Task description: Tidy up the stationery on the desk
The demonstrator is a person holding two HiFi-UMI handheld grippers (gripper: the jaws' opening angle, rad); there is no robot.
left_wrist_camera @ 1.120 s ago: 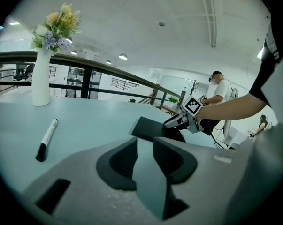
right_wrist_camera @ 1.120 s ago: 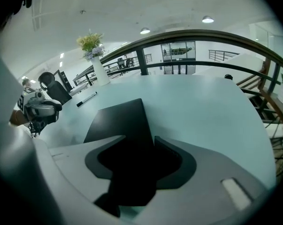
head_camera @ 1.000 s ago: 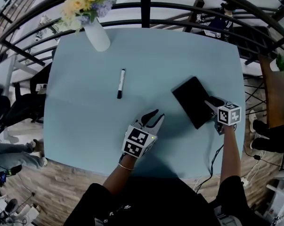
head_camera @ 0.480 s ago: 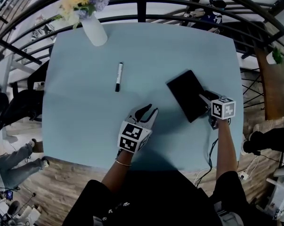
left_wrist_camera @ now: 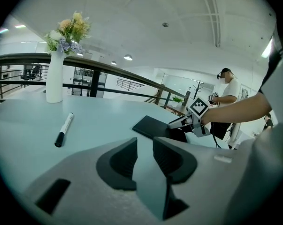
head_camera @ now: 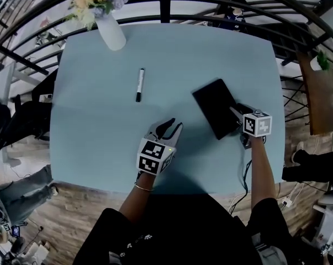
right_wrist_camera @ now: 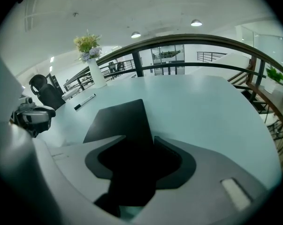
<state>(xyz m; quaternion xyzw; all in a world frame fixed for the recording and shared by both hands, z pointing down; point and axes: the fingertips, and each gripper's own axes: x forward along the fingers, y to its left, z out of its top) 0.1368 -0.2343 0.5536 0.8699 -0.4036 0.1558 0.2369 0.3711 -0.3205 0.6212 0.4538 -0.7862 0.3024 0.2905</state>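
Pale blue table (head_camera: 100,137) is filling the view, with a dark railing (head_camera: 210,22) curving behind it. The black notebook (head_camera: 213,106) is resting on it straight ahead of the right claw (head_camera: 234,115), whose jaws are clamping its near corner; both are sitting slightly further left than a second ago. The white vase (head_camera: 111,33) is standing far beyond the left claw (head_camera: 170,127). The marker (head_camera: 139,85) is lying ahead of that claw, well apart. As before, its jaws are gaping wide with nothing between them.
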